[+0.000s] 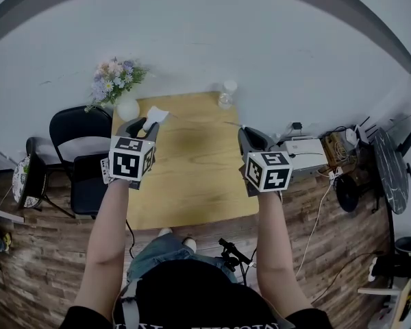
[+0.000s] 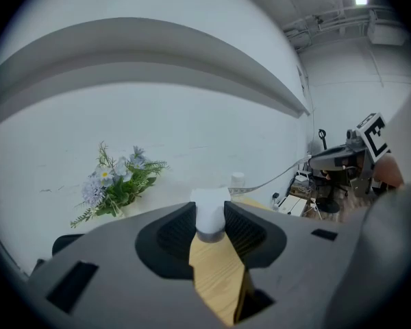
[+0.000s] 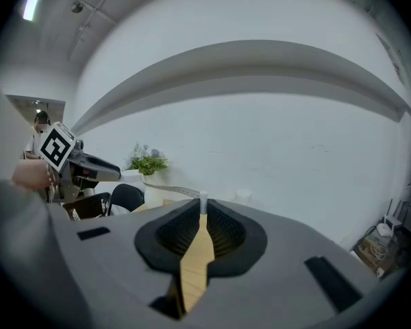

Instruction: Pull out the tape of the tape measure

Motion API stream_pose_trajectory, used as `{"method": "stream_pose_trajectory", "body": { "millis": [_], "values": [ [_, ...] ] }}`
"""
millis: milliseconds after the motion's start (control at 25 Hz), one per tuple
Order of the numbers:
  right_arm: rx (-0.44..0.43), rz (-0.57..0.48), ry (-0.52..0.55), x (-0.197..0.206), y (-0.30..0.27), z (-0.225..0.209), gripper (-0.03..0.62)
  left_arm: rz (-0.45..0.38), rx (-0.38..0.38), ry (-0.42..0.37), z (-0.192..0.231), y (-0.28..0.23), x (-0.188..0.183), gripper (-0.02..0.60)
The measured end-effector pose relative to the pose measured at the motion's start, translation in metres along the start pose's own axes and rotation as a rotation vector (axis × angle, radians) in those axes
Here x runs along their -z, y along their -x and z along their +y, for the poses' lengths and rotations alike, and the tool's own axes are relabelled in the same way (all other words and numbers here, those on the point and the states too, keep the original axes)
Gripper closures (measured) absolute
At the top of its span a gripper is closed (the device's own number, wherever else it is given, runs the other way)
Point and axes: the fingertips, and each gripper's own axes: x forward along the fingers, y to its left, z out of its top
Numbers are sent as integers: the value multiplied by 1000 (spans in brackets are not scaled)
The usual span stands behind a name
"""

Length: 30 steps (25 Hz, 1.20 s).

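The white tape measure case point(image 1: 155, 116) point(image 2: 209, 211) sits between the pads of my left gripper point(image 1: 145, 124) point(image 2: 210, 219), which is shut on it above the far left part of the wooden table point(image 1: 192, 177). A thin pale tape point(image 2: 270, 181) point(image 3: 171, 191) runs out of the case across the table towards my right gripper point(image 1: 246, 134) point(image 3: 203, 214). That gripper is shut on the tape's end tab point(image 3: 203, 203), a narrow white strip upright between its pads. Both grippers hang above the table, level with each other and well apart.
A bunch of flowers point(image 1: 113, 77) in a white vase point(image 1: 128, 108) stands at the table's far left corner. A clear bottle point(image 1: 226, 94) stands at the far edge. Black chairs point(image 1: 79, 132) are left of the table; boxes and cables point(image 1: 303, 149) lie to its right.
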Motion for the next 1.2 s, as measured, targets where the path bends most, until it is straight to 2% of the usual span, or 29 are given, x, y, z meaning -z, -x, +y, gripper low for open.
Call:
{"method": "stream_pose_trajectory", "body": {
  "millis": [320, 760, 1200],
  "values": [
    [-5, 40, -24, 19, -27, -11, 551, -14, -41, 8, 7, -43, 7, 445],
    [36, 123, -58, 41, -104, -46, 551, 60, 1, 17, 26, -145, 35, 445],
    [23, 215, -37, 64, -188, -65, 551, 125, 21, 49, 57, -238, 75, 445]
  ]
}}
